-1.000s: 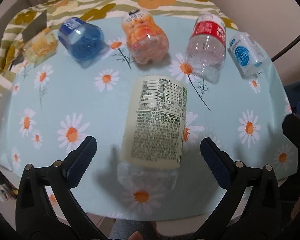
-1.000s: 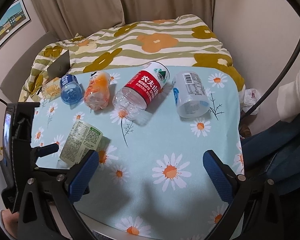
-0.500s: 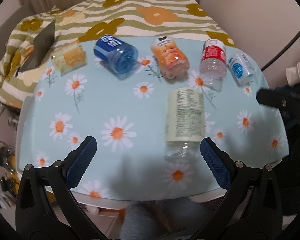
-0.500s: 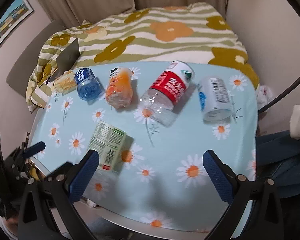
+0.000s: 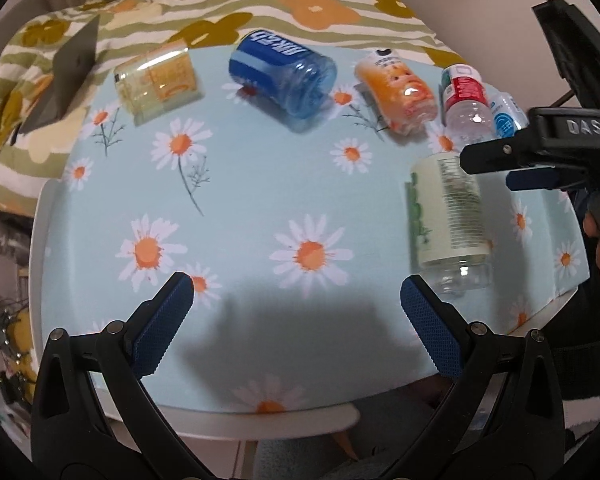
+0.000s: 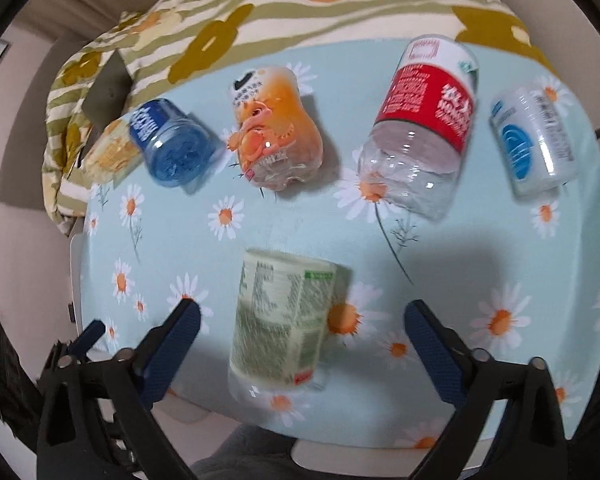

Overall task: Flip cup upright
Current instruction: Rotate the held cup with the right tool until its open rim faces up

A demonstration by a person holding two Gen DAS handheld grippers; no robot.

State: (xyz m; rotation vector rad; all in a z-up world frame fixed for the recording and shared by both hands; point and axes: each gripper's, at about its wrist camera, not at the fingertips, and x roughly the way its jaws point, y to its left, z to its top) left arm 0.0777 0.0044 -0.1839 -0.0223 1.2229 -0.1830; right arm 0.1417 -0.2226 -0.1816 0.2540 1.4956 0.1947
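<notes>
Daisy-print table [image 5: 236,184]; striped floral bedding [image 5: 300,4] behind; beige walls [image 6: 28,168]

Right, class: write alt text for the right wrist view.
An open gripper hovers over a green-labelled cup lying on its side on a daisy tablecloth. Behind it lie five more: yellow, blue, orange, red, white.

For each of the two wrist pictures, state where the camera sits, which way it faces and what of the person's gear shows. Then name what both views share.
Left wrist: rides the left gripper, facing across the daisy tablecloth; the right gripper enters at right.
Right wrist: rides the right gripper, facing the green-label cup lying between its open fingers.
Shared: that cup, the blue cup, the orange cup.
</notes>
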